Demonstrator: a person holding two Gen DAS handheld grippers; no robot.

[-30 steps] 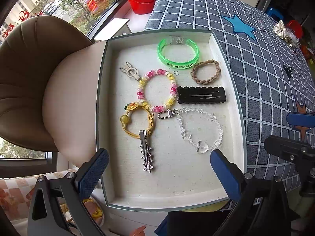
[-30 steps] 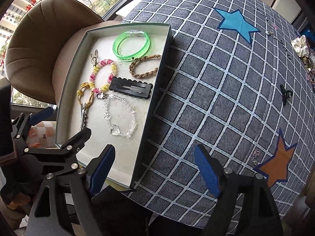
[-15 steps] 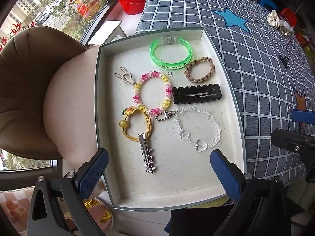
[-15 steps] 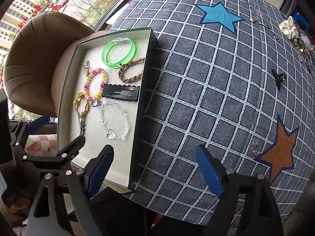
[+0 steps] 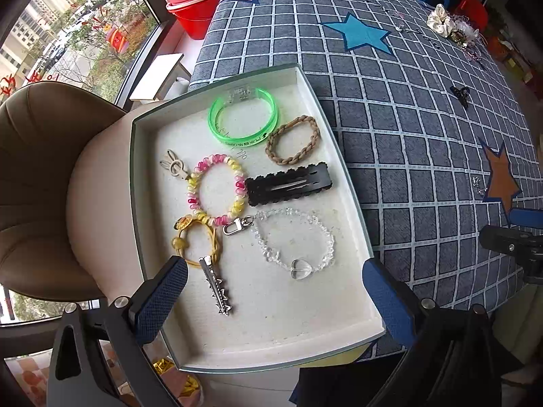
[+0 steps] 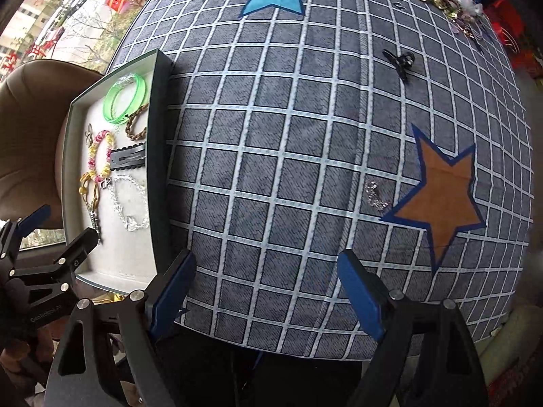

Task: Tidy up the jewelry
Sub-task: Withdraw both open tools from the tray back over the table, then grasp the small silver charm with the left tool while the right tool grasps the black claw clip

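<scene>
A shallow grey box with a white lining rests at the table's left edge and holds several pieces: a green bangle, a brown braided band, a pink-yellow coil bracelet, a black hair clip, a clear bead bracelet, a yellow cord bracelet and a silver spiked clip. My left gripper is open and empty above the box's near end. My right gripper is open and empty over the checked cloth. A small silver chain lies beside the orange star. A black claw clip lies farther back.
The box also shows at the left of the right wrist view. A brown chair stands left of the box. A cream scrunchie with loose jewelry sits at the far right. Red buckets stand beyond the table.
Both grippers have swung to the right. The box now sits farther left in both views, and the orange star and silver chain have come into the right view's middle. Nothing was picked up.
</scene>
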